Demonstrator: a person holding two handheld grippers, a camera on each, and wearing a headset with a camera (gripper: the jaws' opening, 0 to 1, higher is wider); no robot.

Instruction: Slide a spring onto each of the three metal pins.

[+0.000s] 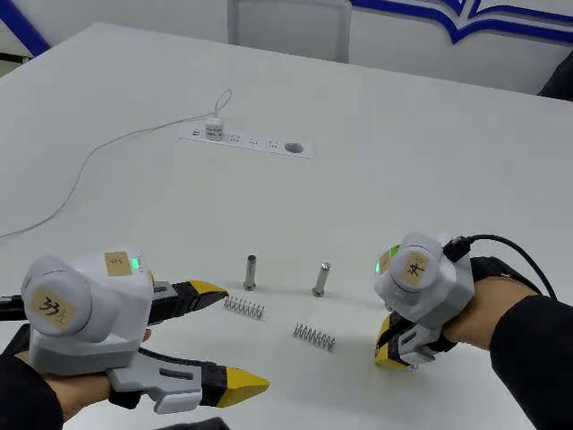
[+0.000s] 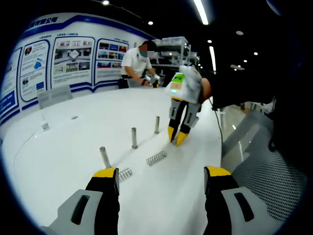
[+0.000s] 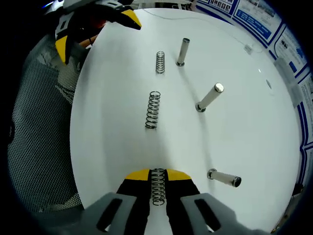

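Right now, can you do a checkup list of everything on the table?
Surface: white table.
Job's things: three pins upright, all bare; two springs lying loose; third spring in right tool.
Clutter: nothing seen.
Tools: left tool open; right tool shut on third spring.
Cables: power strip with white cable; black cable at right tool.
Surroundings: wall posters; a person at the table's far end.

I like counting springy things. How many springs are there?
3. The far spring lies beside the farthest metal pin, the middle spring lies loose on the white table, and the right tongs pinch the near spring.
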